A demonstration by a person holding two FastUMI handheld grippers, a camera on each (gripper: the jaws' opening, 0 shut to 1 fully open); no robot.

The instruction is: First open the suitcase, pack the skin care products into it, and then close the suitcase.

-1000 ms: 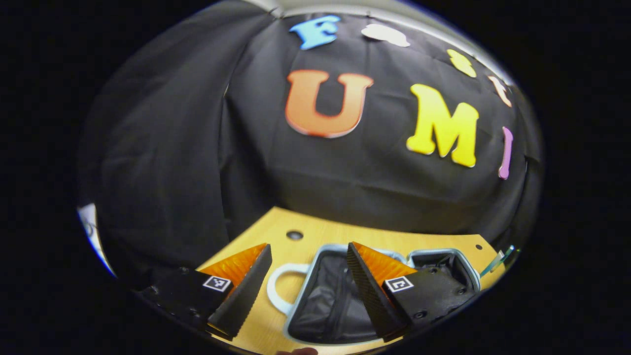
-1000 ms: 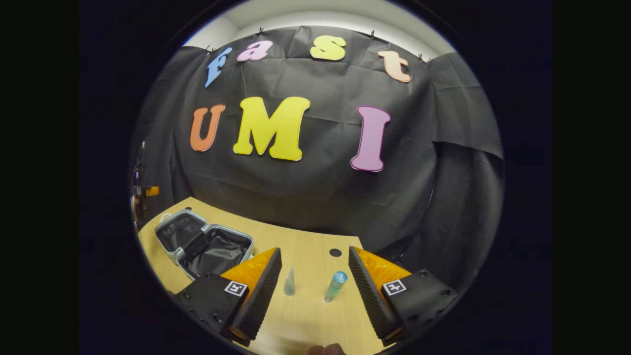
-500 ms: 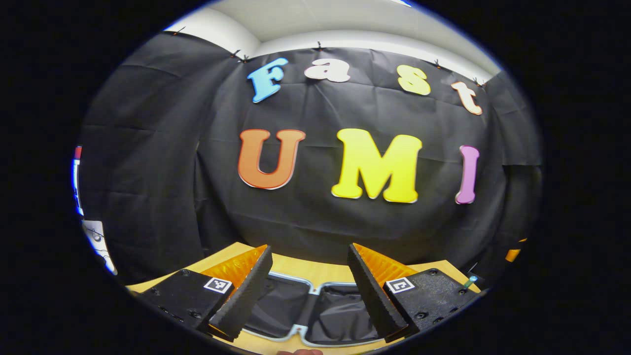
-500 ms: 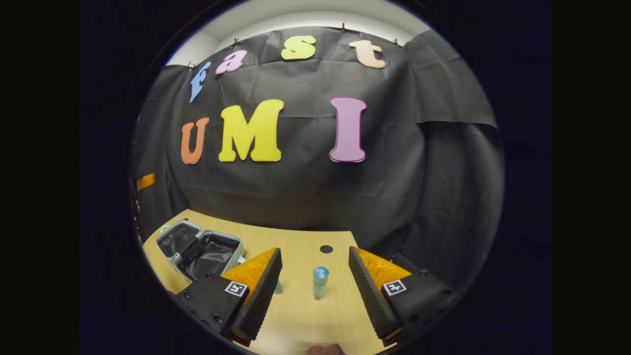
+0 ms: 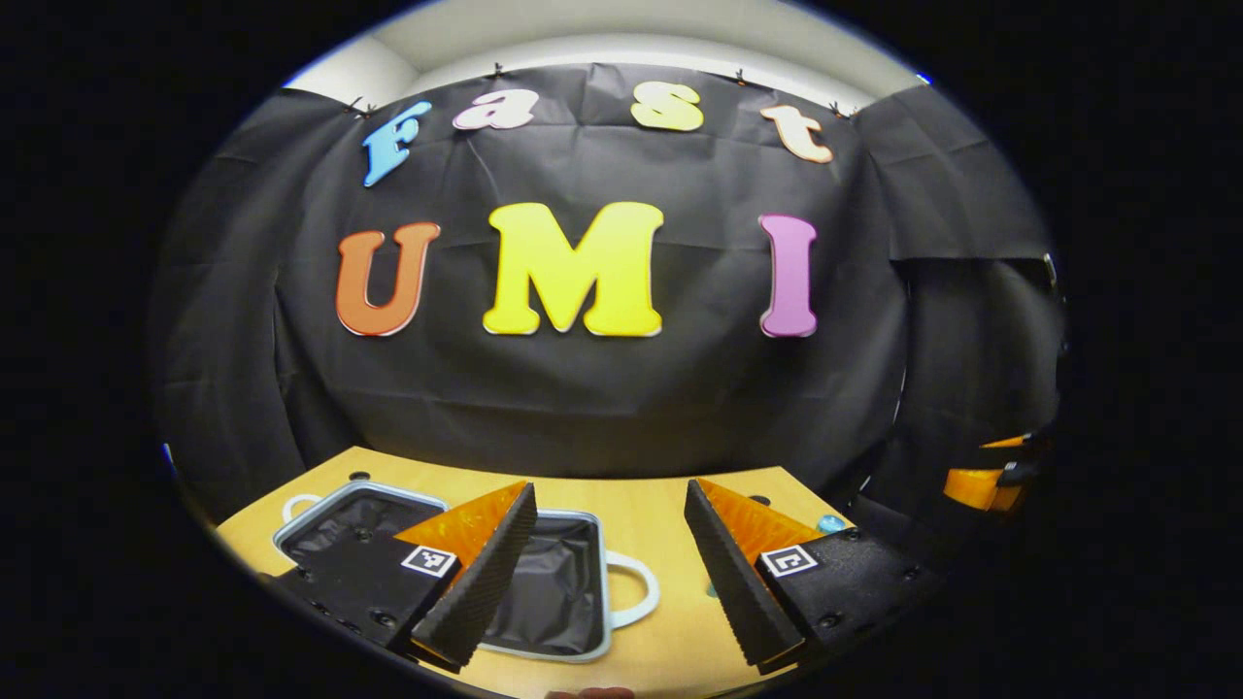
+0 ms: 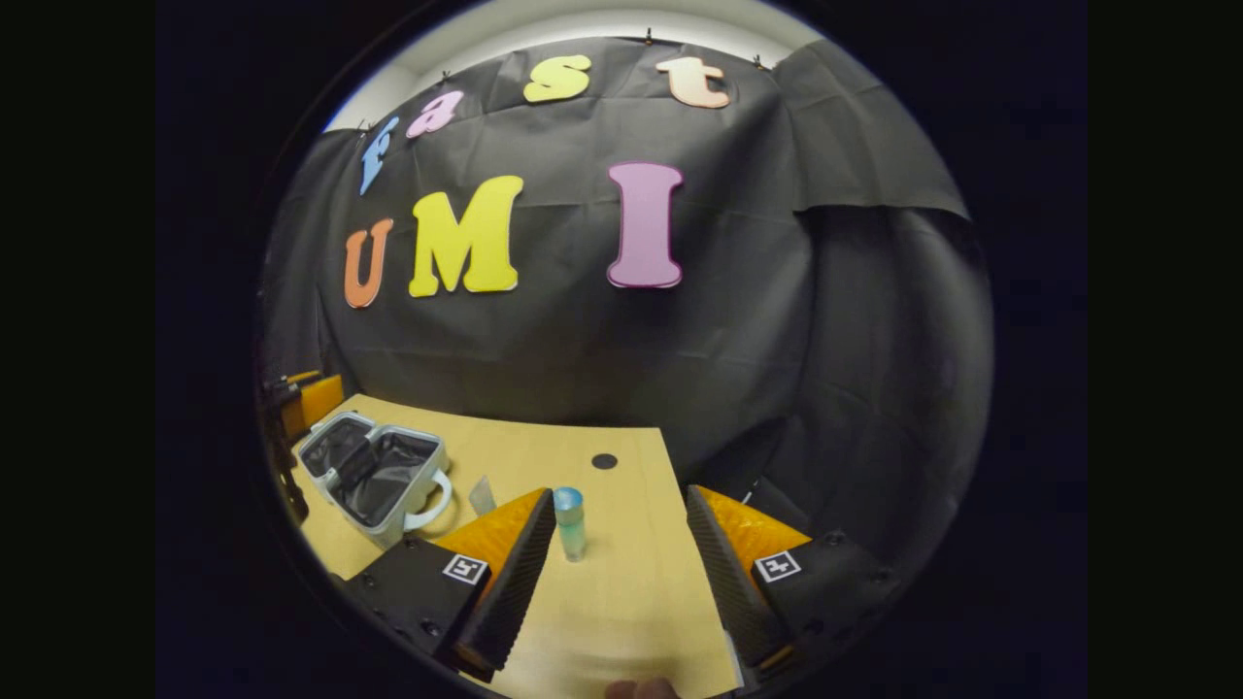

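Both grippers spread above the table

Clearly hovered: left gripper (image 5: pixel 609 573) over open pale-rimmed, black-lined suitcase (image 5: pixel 558 592), fingers apart, empty. Right gripper (image 6: pixel 621 573) likewise wide, empty; upright blue-capped clear bottle (image 6: pixel 569 522) just beside left finger on wooden table (image 6: pixel 631 602).

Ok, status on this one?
Both hand-held grippers open, empty. Suitcase open on table. Blue-capped bottle upright, unpacked, ahead of right hand-held gripper. Path unobstructed.

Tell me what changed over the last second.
Both claws swung: the left claw off the open suitcase, now left of its gap; the right claw rightward, so the bottle nears its left finger. Both stayed open, nothing grasped; the suitcase stayed open.
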